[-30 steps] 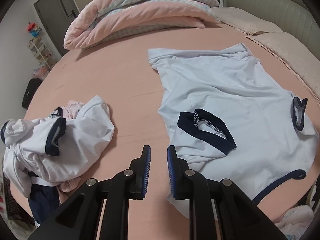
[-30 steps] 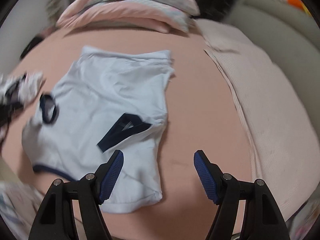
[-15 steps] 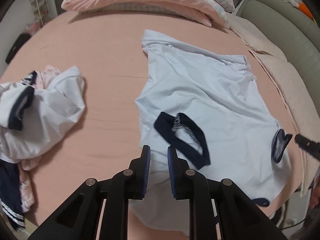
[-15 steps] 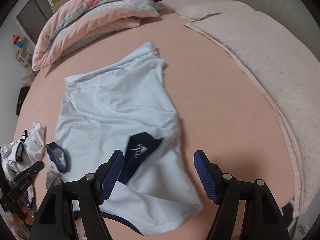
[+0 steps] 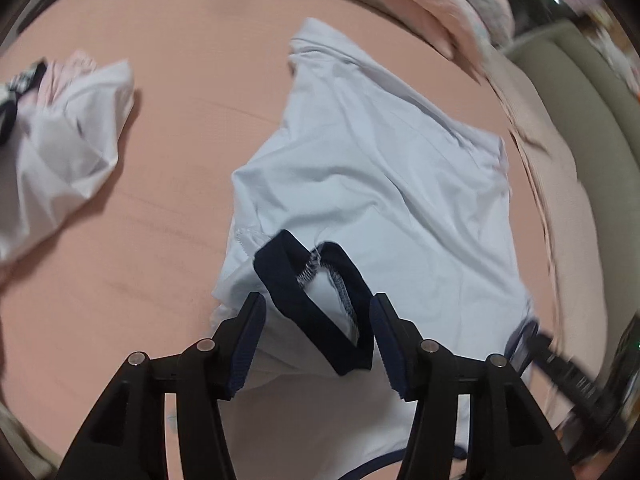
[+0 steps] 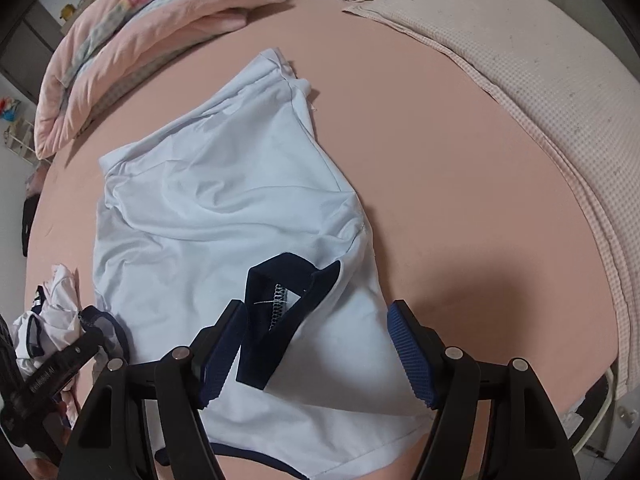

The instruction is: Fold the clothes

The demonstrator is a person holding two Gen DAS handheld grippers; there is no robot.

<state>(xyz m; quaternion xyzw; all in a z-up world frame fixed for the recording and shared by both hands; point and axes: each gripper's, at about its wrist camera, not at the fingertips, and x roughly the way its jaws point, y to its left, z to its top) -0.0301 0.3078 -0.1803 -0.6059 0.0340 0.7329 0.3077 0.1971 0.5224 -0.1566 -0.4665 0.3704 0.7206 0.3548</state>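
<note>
A pale blue T-shirt (image 5: 384, 184) (image 6: 224, 208) with navy trim lies spread on the pink bed. In the left wrist view my left gripper (image 5: 316, 340) is open, its blue pads on either side of one navy sleeve cuff (image 5: 316, 312). In the right wrist view my right gripper (image 6: 320, 352) is open too, straddling the other navy sleeve cuff (image 6: 272, 316). The left gripper's black body (image 6: 60, 364) shows at the right view's lower left, near the far cuff. Part of the right gripper (image 5: 568, 376) appears blurred at the left view's right edge.
A heap of white and navy clothes (image 5: 64, 140) (image 6: 48, 320) lies on the left of the bed. A folded pink quilt (image 6: 144, 24) sits at the bed's far side. A cream checked blanket (image 6: 532, 92) covers the right side, beside a green padded headboard (image 5: 580, 92).
My left gripper has opened and dropped down around its sleeve cuff. My right gripper has moved closer, so the other cuff now lies between its fingers. Both views have come nearer the shirt.
</note>
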